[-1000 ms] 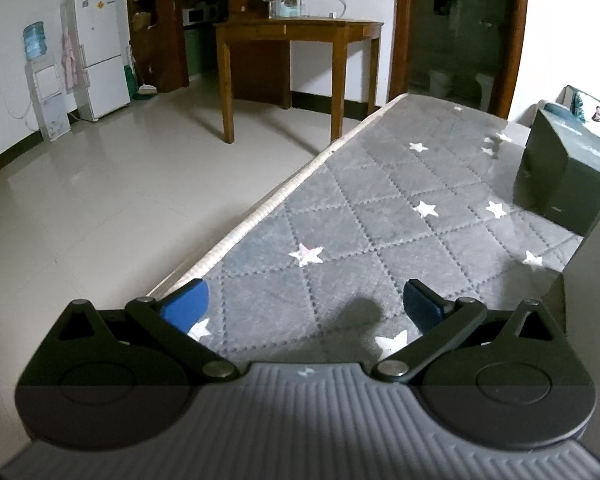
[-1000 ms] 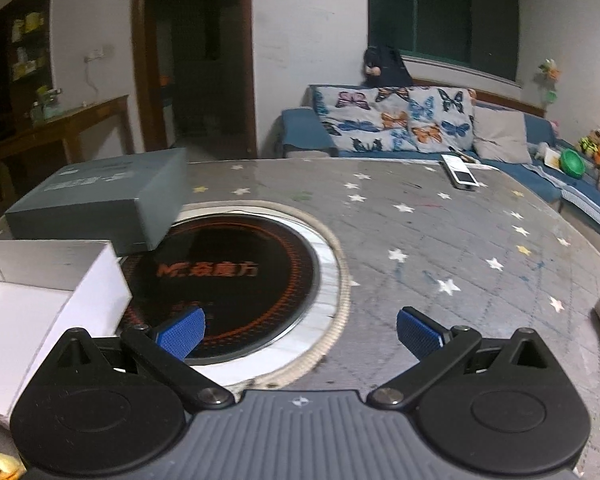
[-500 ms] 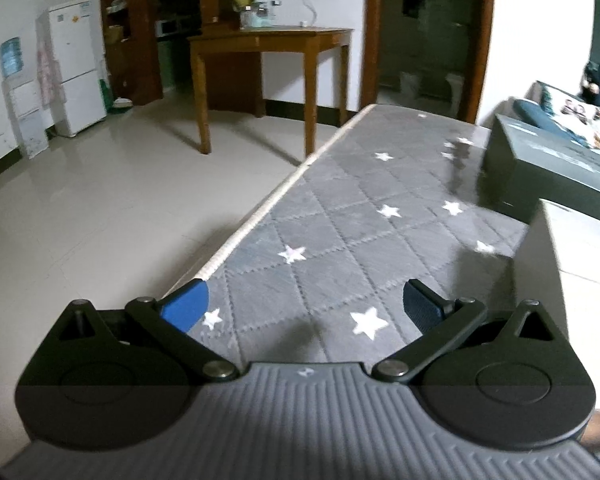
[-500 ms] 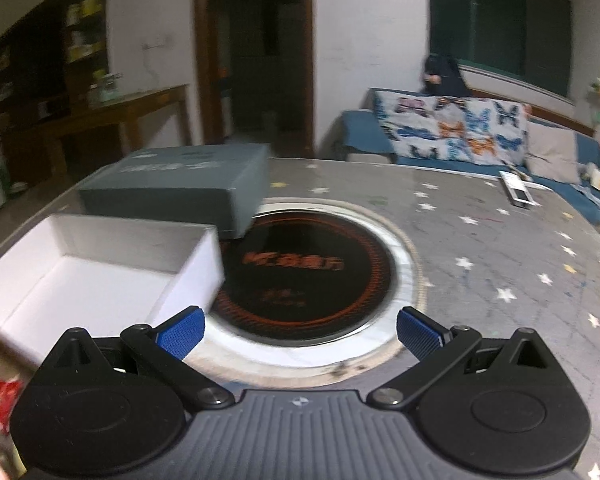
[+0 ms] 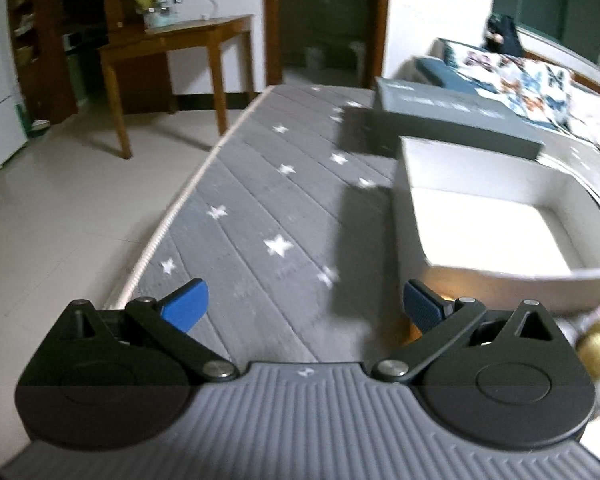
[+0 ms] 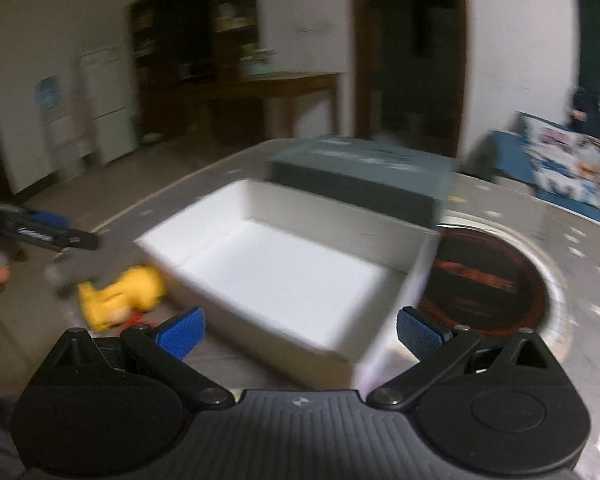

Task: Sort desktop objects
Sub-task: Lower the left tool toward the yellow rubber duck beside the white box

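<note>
We hold both tools with nothing in them. Our right gripper [image 6: 298, 330] has its blue fingers spread wide at the bottom of the right wrist view, framing the near wall of the white box [image 6: 284, 276], and nothing sits between them. Our left gripper [image 5: 302, 306] is likewise spread apart at the bottom of its own view, over the grey star-patterned cloth [image 5: 268, 216] and empty.

The white box fills the middle of the right wrist view, open-topped and bare inside, which suits it as the place for sorted things. Just behind it, in the upper middle, lies the dark grey box [image 6: 360, 172], close against the far wall; we cannot tell whether they touch.

The yellow toy [image 6: 118, 294] lies at lower left, on the cloth just outside the box's left wall, over something red. The picture is smeared by motion, so we read it as a small plush figure with some doubt. Its place beside the box, not in it, suggests that it waits to be sorted.

At the right, the round dark cooktop [image 6: 488, 280] is set into the table.

We judge the next step to be a reach for the toy; wide fingers suit its soft bulk.
</note>
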`<state>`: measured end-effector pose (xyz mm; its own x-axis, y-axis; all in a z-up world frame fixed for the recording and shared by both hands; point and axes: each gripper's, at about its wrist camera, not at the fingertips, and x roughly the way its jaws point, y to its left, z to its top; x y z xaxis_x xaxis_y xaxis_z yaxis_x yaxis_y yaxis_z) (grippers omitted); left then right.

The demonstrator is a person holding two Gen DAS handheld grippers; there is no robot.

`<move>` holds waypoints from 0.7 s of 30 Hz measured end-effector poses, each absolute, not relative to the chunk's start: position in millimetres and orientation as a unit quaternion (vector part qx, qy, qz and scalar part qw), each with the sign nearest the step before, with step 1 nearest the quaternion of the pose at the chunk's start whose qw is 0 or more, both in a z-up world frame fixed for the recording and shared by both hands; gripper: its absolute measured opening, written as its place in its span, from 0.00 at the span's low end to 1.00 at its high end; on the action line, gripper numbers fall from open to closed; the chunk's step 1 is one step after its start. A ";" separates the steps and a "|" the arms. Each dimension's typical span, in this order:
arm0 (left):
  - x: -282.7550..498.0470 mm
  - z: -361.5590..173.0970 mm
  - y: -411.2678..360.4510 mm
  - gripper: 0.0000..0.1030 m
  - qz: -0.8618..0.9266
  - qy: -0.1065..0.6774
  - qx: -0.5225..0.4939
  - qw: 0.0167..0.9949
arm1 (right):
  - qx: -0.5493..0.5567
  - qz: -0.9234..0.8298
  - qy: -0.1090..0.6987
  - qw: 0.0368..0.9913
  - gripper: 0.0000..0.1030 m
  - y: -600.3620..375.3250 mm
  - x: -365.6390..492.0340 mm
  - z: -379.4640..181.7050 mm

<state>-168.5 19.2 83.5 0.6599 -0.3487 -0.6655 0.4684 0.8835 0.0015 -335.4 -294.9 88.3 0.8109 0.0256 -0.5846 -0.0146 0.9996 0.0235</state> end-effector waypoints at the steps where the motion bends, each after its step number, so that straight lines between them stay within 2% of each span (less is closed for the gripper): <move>1: -173.9 83.0 20.8 1.00 -0.234 0.352 0.087 0.902 | 0.005 0.032 0.310 0.950 1.00 -285.0 -333.5 88.8; 14: -193.3 57.9 26.4 1.00 -0.291 0.435 0.030 0.852 | -0.029 0.179 0.357 0.916 1.00 -221.7 -291.4 72.0; 21: -179.9 41.9 16.9 0.85 -0.292 0.453 0.029 0.842 | -0.044 0.218 0.371 0.902 1.00 -207.5 -282.9 59.3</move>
